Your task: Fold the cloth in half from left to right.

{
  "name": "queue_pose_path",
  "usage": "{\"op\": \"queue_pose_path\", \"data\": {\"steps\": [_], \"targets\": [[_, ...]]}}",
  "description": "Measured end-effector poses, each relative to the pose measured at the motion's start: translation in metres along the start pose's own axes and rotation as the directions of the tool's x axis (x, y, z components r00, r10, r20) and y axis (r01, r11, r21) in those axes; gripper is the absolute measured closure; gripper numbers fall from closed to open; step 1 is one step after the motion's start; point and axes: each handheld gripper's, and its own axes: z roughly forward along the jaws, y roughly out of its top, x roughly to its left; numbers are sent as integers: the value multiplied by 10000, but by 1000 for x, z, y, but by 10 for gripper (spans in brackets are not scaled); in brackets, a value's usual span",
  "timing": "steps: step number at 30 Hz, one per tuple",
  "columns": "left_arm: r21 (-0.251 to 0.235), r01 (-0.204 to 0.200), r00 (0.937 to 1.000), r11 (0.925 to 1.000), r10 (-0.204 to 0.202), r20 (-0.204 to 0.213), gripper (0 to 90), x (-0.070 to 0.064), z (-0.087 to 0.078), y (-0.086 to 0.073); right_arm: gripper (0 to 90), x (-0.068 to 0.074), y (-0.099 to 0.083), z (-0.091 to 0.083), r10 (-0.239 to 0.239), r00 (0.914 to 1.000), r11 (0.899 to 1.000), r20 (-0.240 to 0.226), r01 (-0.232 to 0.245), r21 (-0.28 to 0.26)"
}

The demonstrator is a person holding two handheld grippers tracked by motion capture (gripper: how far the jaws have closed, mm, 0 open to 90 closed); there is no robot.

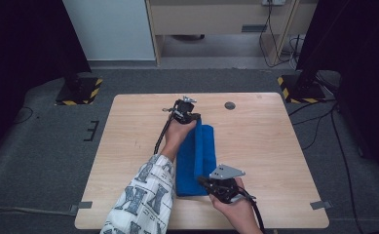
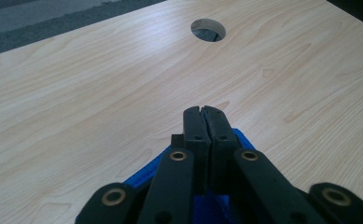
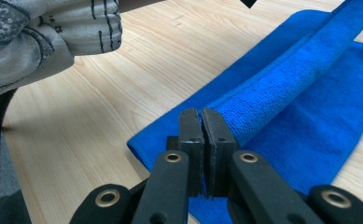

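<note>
Item: blue terry-cloth towel (image 1: pixel 197 161), partly folded lengthwise, laid on the pale wood-grain worktop (image 1: pixel 265 146) slightly left of centre, its long axis running from the near edge toward the far side. A raised fold ridge is seen along its length in the right gripper view (image 3: pixel 305 74).

Handling character: judged soft, limp and light; no stiffness is to be expected, so any unsupported part is likely to sag and drape. The looped pile is judged to give good friction against the claw pads; slipping is unlikely, breakage is not a concern. Layers may separate if only the top one is pinched.

Points of hold: corners and short edges are judged best, with both layers of the fold taken together; the two ends are to be held at once so that the cloth stays taut.

Left claw (image 2: pixel 201 112): at the far end of the towel, jaws pressed together over the blue corner (image 2: pixel 146 172); cloth appears to be pinched between them, though the contact itself is hidden.

Right claw (image 3: pixel 201 114): at the near end, jaws clenched at the towel's near edge, apparently pinching the fold.

Also noted: round cable hole in the worktop (image 2: pixel 208 29); patterned grey-white sleeve (image 1: pixel 143 200) on the left forearm.
</note>
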Motion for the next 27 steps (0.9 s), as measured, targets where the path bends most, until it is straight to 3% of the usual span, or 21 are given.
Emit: {"op": "queue_pose_path", "data": {"steps": [12, 16, 27], "targets": [[212, -39, 9999, 9998, 36, 141, 884, -5, 15, -4, 877, -11, -14, -2, 215, 9997, 9993, 69, -217, 305], [156, 197, 9995, 9997, -200, 239, 884, -6, 21, -3, 877, -14, -16, -2, 263, 9995, 9989, 167, -269, 373], [315, 199, 9996, 9993, -205, 182, 882, -7, 30, -6, 875, -18, -22, -1, 401, 9990, 9976, 194, -411, 552]]}}
